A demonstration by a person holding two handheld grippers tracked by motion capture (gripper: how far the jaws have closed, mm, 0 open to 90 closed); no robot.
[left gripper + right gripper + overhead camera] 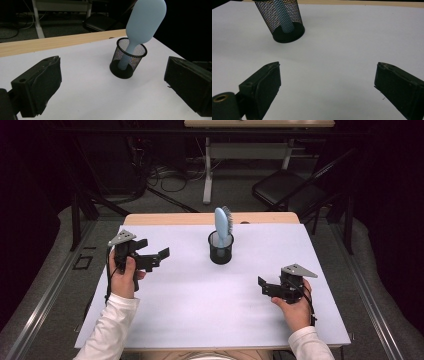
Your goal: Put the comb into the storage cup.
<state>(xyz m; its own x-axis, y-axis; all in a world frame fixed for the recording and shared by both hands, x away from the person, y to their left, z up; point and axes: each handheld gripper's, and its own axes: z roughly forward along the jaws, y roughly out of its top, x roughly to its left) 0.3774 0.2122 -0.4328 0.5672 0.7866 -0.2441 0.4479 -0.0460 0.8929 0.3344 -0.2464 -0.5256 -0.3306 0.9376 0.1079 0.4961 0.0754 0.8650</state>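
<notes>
A: Quick pass. What's on the counter?

B: White-topped counter, wood strip at the far edge. One black mesh cup standing upright toward the far middle. That's the landmark.

A: Anything in the cup?

B: A light blue hairbrush, handle down inside the cup, head sticking up above the rim. It leans a bit against the rim. Bristles face the right side in the high view; the left gripper view shows the smooth back of it.

A: Left tongs?

B: To the left of the cup, well apart from it, pointing toward it. Jaws stand wide, nothing between them. In the left gripper view the cup sits off ahead between the two pads, bare counter in the gap.

A: Right tongs?

B: Nearer the person than the cup and off to its right, well apart. Jaws wide too, holding nothing. In the right gripper view the cup is up at the top left, brush handle visible through the mesh, bare white counter between the pads.

A: Contact with cup or brush?

B: None. Both tongs clear of it.

A: Hands?

B: One hand on each gripper, white sleeves.
</notes>
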